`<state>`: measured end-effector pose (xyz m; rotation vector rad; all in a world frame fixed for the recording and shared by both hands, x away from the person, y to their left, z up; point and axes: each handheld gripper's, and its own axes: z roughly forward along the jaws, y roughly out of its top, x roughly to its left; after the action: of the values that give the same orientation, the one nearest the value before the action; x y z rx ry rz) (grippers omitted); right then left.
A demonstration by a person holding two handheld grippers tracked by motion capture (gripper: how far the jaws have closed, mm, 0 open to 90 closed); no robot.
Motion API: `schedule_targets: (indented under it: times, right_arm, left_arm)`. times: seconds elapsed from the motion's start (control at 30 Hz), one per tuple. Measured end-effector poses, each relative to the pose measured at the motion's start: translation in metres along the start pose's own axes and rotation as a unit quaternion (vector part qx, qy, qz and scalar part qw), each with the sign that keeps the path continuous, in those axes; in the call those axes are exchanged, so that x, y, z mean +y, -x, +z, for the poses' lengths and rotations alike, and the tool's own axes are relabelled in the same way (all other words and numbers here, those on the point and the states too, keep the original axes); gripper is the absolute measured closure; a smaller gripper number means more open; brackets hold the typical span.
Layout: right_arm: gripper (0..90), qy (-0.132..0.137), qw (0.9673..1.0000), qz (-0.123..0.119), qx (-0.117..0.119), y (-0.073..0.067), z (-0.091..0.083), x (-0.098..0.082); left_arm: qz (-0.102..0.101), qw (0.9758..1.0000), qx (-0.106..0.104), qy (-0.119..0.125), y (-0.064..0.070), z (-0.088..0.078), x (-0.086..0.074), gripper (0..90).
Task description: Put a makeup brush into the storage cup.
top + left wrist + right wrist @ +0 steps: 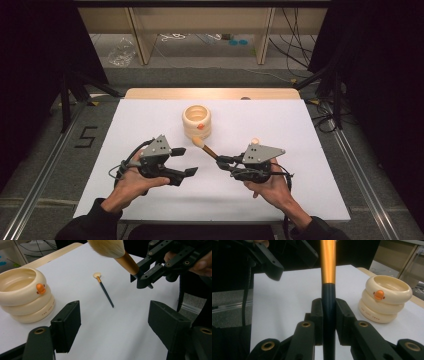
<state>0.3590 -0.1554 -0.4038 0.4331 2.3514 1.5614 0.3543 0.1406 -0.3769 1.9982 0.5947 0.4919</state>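
My right gripper (328,315) is shut on the dark handle of a large makeup brush (328,272). The brush has an orange ferrule and a fluffy cream head (198,142) that points toward my left gripper. My left gripper (186,161) is open with nothing between its jaws, which stand wide just below the brush head (107,247). A cream ring-stacked cup with an orange duck bill (196,121) stands upright at the table's middle, behind both grippers. A small thin brush (103,288) with a dark handle lies flat on the white table.
The white table top (150,120) has a wooden strip along its far edge (210,93). Dark floor and metal rails run along both sides. Cables and wooden furniture legs lie beyond the table.
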Motion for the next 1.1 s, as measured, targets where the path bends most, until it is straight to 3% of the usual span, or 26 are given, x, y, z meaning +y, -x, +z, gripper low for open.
schedule_targets:
  times: [0.07,0.13,0.17,0.2,0.23,0.3,0.33,0.47,0.53,0.57,0.67,0.8,0.9,1.1]
  right_arm:
    - [78.5,0.002,1.0000,-0.003,-0.001,0.000,0.000,0.000]
    - [78.5,0.004,1.0000,-0.005,-0.003,-0.001,0.001,0.000]
    - [78.5,0.002,1.0000,-0.007,-0.001,-0.002,0.002,0.000]
    - [78.5,0.002,1.0000,-0.007,-0.001,-0.002,0.002,0.000]
    - [78.5,0.002,1.0000,-0.008,-0.001,-0.003,0.003,0.000]
    - [78.5,0.004,1.0000,-0.009,0.000,-0.003,0.003,0.000]
    - [78.5,0.001,0.9999,-0.010,0.001,-0.004,0.004,0.000]
    - [78.5,-0.002,0.9999,-0.013,0.005,-0.006,0.006,0.000]
    - [78.5,-0.007,0.9998,-0.016,0.010,-0.008,0.008,-0.001]
    - [78.5,-0.006,0.9998,-0.017,0.009,-0.008,0.009,-0.001]
    - [78.5,-0.008,0.9998,-0.017,0.012,-0.009,0.010,-0.001]
    - [78.5,-0.008,0.9997,-0.021,0.013,-0.011,0.012,-0.002]
    - [78.5,-0.013,0.9997,-0.013,0.017,-0.011,0.014,-0.005]
    - [78.5,-0.019,0.9994,-0.012,0.025,-0.011,0.016,-0.006]
  left_arm:
    - [-0.008,0.9988,0.047,0.010,0.002,0.000,-0.002,27.1]
    - [-0.007,0.9984,0.051,0.023,0.002,0.001,-0.002,27.5]
    - [0.018,0.9980,-0.047,0.038,0.001,0.009,-0.002,27.5]
    - [0.018,0.9980,-0.047,0.038,0.001,0.009,-0.002,27.4]
    - [-0.063,0.9947,-0.073,0.036,0.014,0.010,-0.005,27.5]
    - [-0.063,0.9943,-0.075,0.041,0.016,0.013,-0.004,27.5]
    - [-0.075,0.9928,-0.081,0.047,0.019,0.014,-0.003,29.2]
    - [-0.072,0.9925,-0.086,0.048,0.020,0.016,-0.002,31.1]
    - [-0.070,0.9923,-0.089,0.051,0.019,0.016,-0.002,35.6]
    - [-0.084,0.9905,-0.093,0.055,0.020,0.016,-0.002,36.9]
    - [-0.089,0.9892,-0.101,0.059,0.018,0.016,-0.002,39.6]
    - [-0.089,0.9884,-0.105,0.064,0.017,0.017,-0.002,46.7]
    - [-0.101,0.9861,-0.115,0.065,0.016,0.018,-0.002,50.1]
    - [-0.108,0.9848,-0.121,0.063,0.015,0.021,-0.006,58.7]
